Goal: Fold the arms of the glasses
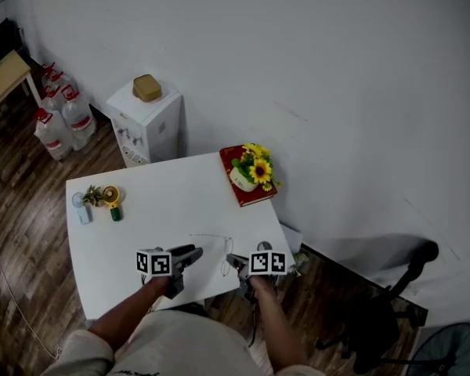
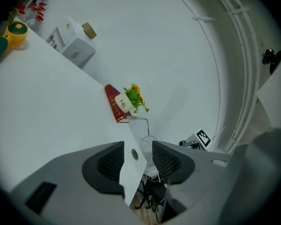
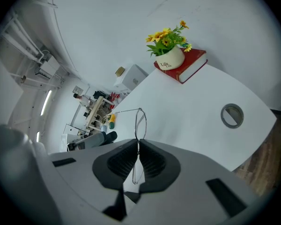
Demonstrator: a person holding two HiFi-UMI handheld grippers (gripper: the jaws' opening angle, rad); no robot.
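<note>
Thin wire-framed glasses [image 1: 224, 251] sit near the front edge of the white table [image 1: 164, 202]. My right gripper [image 1: 233, 260] is shut on their frame; in the right gripper view the pads pinch the rim of the glasses [image 3: 136, 123] at the right gripper [image 3: 138, 142], and one arm sticks out to the left. My left gripper [image 1: 196, 253] is just left of the glasses, pointing at them. In the left gripper view the left gripper [image 2: 138, 146] is open with nothing between its pads, and the glasses [image 2: 148, 136] lie a little beyond the tips.
A red book [image 1: 247, 190] with a pot of sunflowers [image 1: 251, 171] is at the table's far right corner. A yellow-green toy [image 1: 111, 200] is at the left. A grey round grommet [image 3: 232, 115] is near the right edge. A water dispenser [image 1: 145, 124] and office chair [image 1: 392, 304] stand nearby.
</note>
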